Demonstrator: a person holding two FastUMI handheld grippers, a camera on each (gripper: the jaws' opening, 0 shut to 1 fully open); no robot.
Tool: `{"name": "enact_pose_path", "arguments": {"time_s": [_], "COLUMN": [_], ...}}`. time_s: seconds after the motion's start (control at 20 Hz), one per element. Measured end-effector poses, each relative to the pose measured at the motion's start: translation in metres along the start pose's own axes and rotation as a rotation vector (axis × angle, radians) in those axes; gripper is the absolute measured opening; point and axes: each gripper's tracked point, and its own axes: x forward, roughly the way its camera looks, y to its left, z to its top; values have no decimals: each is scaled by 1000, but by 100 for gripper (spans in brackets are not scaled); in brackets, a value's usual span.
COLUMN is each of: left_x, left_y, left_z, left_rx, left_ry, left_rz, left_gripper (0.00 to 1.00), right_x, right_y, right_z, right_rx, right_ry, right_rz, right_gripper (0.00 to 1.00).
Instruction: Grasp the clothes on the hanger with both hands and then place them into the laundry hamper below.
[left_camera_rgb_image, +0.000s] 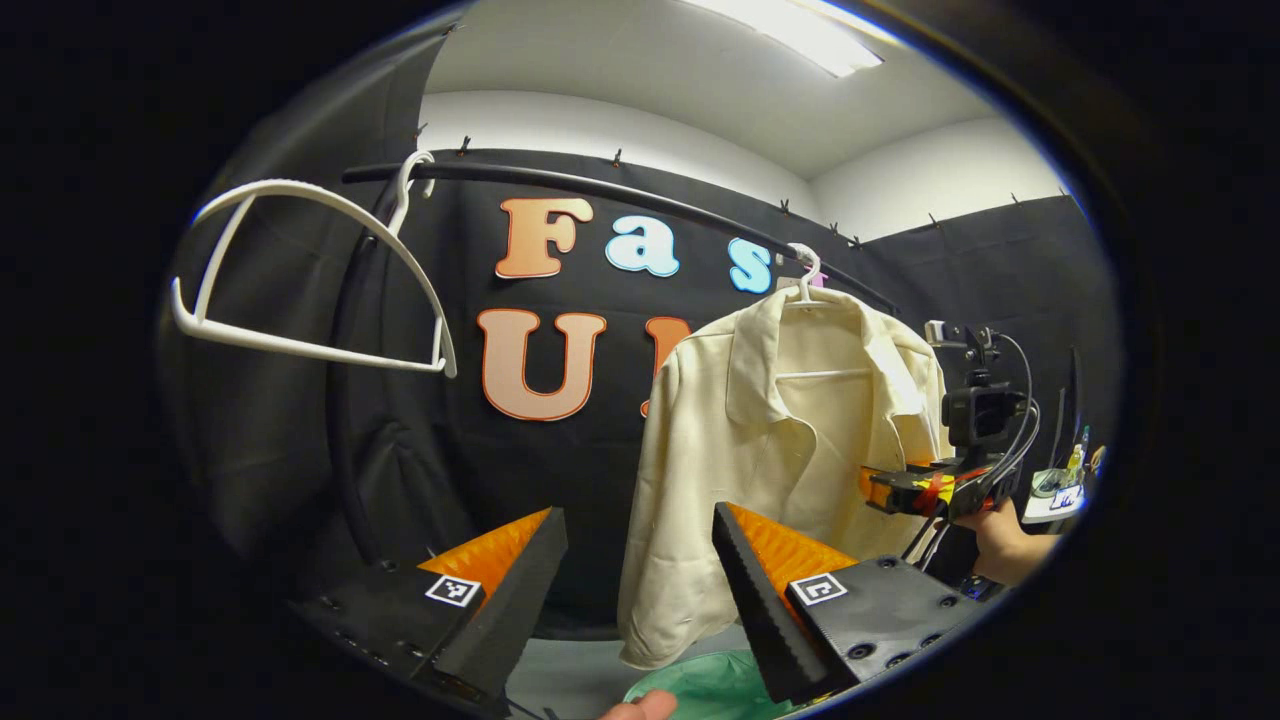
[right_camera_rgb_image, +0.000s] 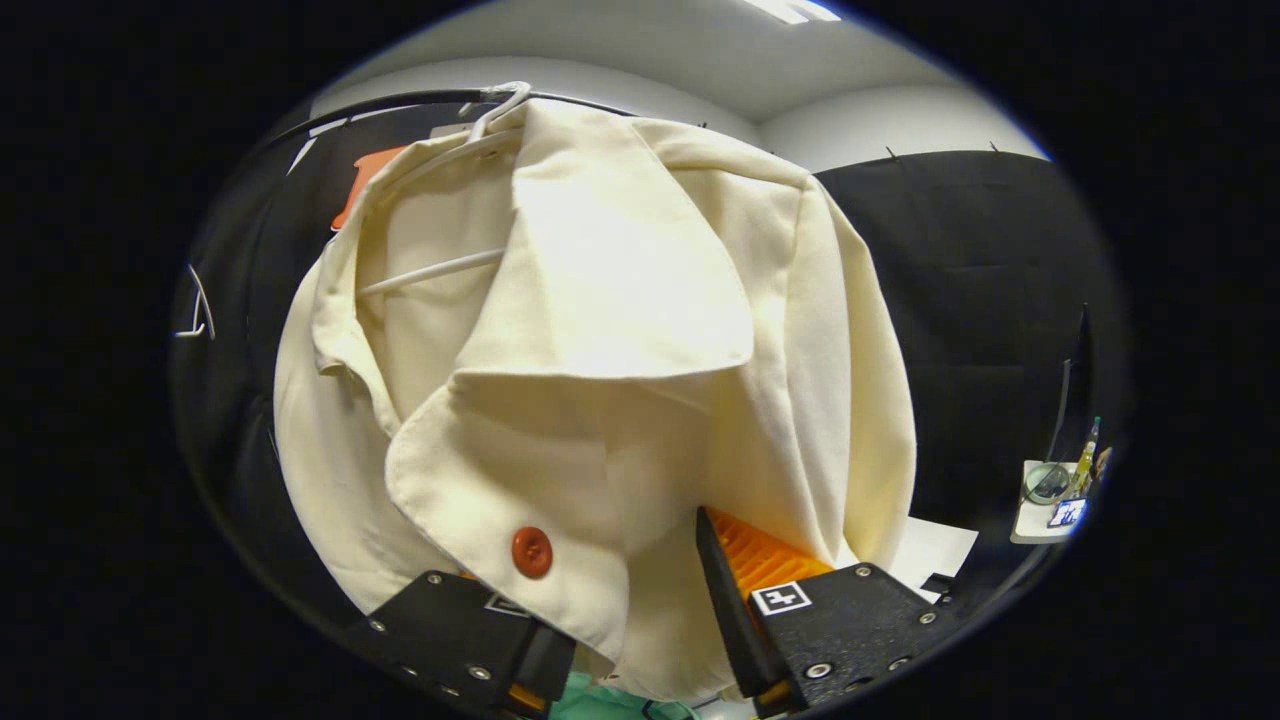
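A cream jacket (left_camera_rgb_image: 780, 440) hangs on a white hanger (left_camera_rgb_image: 805, 275) from the black rail (left_camera_rgb_image: 600, 188). My left gripper (left_camera_rgb_image: 638, 515) is open, short of the jacket's left sleeve and touching nothing. My right gripper (left_camera_rgb_image: 880, 490), held by a hand (left_camera_rgb_image: 1005, 545), is at the jacket's right front edge. In the right gripper view the jacket (right_camera_rgb_image: 620, 300) hangs close, and its front panel with a red button (right_camera_rgb_image: 531, 551) drapes between the wide-apart fingers of my right gripper (right_camera_rgb_image: 610, 560), covering one finger. The green hamper (left_camera_rgb_image: 710, 690) (right_camera_rgb_image: 600, 705) lies below.
An empty white hanger (left_camera_rgb_image: 300, 270) hangs at the rail's left end. A small shelf (left_camera_rgb_image: 1065, 495) (right_camera_rgb_image: 1045, 505) with a bottle and small items stands at the far right. A fingertip (left_camera_rgb_image: 640, 706) shows at the bottom edge of the left gripper view.
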Motion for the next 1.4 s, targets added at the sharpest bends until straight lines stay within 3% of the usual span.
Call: {"name": "enact_pose_path", "arguments": {"time_s": [0.15, 0.2, 0.35, 0.55, 0.75, 0.85, 0.9, 1.05, 1.15, 1.25, 1.4], "left_x": [7, 11, 32, 70, 123, 155, 170, 210, 226, 235, 234], "left_y": [-12, -18, -54, -113, -158, -170, -171, -176, -160, -132, -87], "left_z": [-1, -1, 0, 3, 1, -5, -12, -28, -36, -38, -32], "left_rx": [-22, -29, -95, -186, -197, -175, -162, -153, -124, -95, 10], "left_ry": [-1, -4, -8, -3, -25, -23, -17, -7, -7, -28, -65], "left_rz": [-32, -52, -153, -302, -343, -308, -269, -162, -48, 72, 227], "left_gripper": [96, 96, 96, 97, 96, 100, 97, 100, 97, 100, 100], "right_x": [-11, -17, -43, -82, -92, -95, -95, -95, -93, -95, -95], "right_y": [-16, -21, -24, -31, -31, -30, -29, -32, -33, -32, -33], "right_z": [9, 15, 43, 79, 86, 85, 85, 85, 85, 84, 86], "right_rx": [18, 13, -21, -107, -103, -95, -94, -97, -91, -78, -76], "right_ry": [-19, -32, -94, -182, -172, -163, -160, -156, -152, -145, -146], "right_rz": [1, 2, 29, 67, 110, 121, 128, 130, 131, 136, 138], "right_gripper": [45, 30, 12, 8, 3, 3, 3, 3, 3, 3, 3]}}
